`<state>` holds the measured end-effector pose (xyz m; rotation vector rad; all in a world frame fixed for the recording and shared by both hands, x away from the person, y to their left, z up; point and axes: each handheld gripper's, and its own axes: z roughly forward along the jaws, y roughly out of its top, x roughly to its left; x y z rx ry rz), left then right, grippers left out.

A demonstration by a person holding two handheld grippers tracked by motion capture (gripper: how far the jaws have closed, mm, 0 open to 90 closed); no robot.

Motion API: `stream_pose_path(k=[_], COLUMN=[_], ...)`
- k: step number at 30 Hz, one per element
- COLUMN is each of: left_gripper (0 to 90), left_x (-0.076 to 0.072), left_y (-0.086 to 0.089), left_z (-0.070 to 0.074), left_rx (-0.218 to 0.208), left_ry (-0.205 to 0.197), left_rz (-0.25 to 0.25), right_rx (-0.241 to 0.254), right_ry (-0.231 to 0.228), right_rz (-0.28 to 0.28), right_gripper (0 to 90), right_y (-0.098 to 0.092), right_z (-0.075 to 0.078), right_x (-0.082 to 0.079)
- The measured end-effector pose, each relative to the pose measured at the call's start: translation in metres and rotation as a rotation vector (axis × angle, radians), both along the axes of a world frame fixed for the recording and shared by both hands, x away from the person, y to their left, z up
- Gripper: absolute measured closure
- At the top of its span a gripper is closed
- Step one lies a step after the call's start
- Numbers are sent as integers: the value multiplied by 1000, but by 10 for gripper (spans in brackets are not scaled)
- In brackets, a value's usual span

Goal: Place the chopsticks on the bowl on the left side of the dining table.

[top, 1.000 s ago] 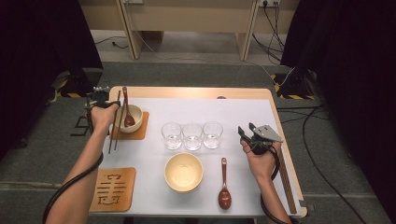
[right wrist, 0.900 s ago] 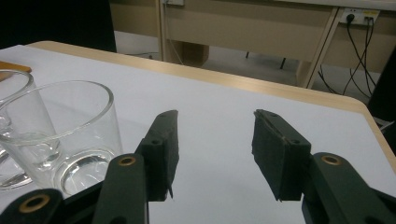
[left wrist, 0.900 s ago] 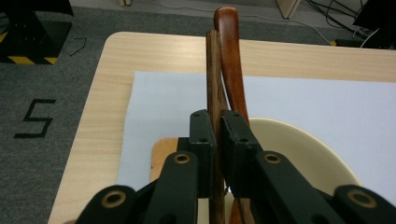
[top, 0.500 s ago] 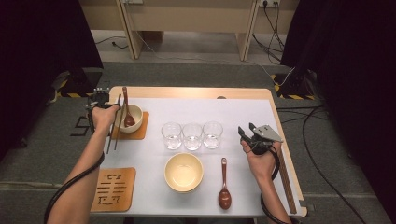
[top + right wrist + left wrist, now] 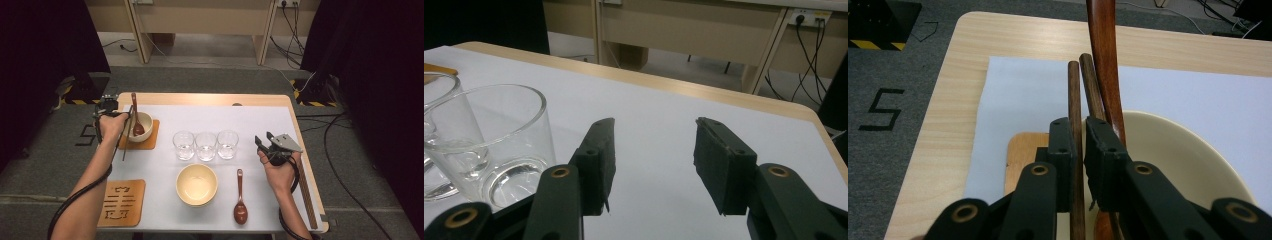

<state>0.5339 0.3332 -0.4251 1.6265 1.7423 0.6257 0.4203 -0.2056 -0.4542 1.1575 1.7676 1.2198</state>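
My left gripper (image 5: 125, 116) is at the table's far left, beside a cream bowl (image 5: 145, 121) on a wooden coaster (image 5: 150, 142). In the left gripper view its jaws (image 5: 1078, 135) are shut on a pair of dark chopsticks (image 5: 1074, 95); they have just been opening a little, with the sticks still between them. The chopsticks (image 5: 126, 145) slant along the bowl's left side. A brown spoon (image 5: 1105, 55) stands in the bowl (image 5: 1178, 150). My right gripper (image 5: 263, 139) hovers at the right, open and empty (image 5: 654, 150), with a clear glass (image 5: 489, 145) to its left.
Three glasses (image 5: 206, 146) stand in a row mid-table. Nearer the person are a yellow bowl (image 5: 197, 184), a second brown spoon (image 5: 240, 197) and a patterned coaster (image 5: 121, 202). Long brown sticks (image 5: 306, 197) lie along the table's right edge.
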Motion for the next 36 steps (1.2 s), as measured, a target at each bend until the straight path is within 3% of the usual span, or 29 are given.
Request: stream_pose_path(k=[7,14,24,36], left_gripper=[724,640,684,749], left_x=[-3,-6,-5,-6], left_y=[-2,-6,-9,-11], left_z=[8,9,6,3], left_rx=[16,42,54,36], left_ry=[-26,-12,39,44], left_rz=[-21,-49,-46,-19], right_rx=[0,1,2,-3], right_ry=[3,6,3,8], right_rz=[-1,-3,-2,0], right_gripper=[514,511,511,511], right_y=[0,0,-1,-1], right_z=[0,1,1,0], right_x=[0,0,0,0])
